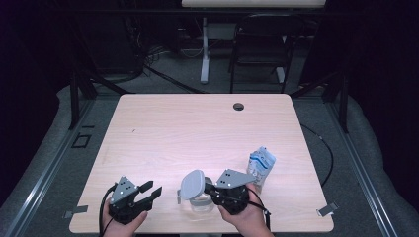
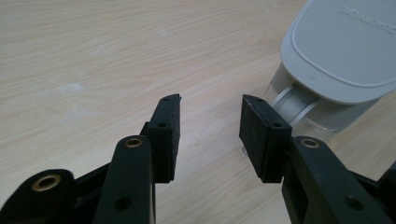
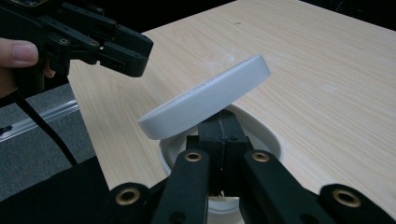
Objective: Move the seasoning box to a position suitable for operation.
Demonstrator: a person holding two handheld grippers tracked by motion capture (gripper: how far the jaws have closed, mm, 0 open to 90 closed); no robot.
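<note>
A clear container [image 1: 200, 206] with a grey hinged lid [image 1: 192, 183] stands near the table's front edge. The lid is tilted up over the container's mouth. My right gripper [image 1: 211, 190] is shut, its tips just under the raised lid [image 3: 205, 98] and above the white rim [image 3: 268, 137]. Whether a thin part of the lid is pinched between the pads I cannot tell. My left gripper [image 1: 152, 190] hovers to the container's left, open, with nothing between its fingers. In the left gripper view the lid [image 2: 341, 42] and clear body [image 2: 327, 122] lie beyond the right pad of that gripper [image 2: 210, 116].
A blue and white packet [image 1: 260, 165] stands to the right of my right hand. A round cable hole [image 1: 238, 106] sits at the table's far edge. A chair and desk legs stand beyond the table.
</note>
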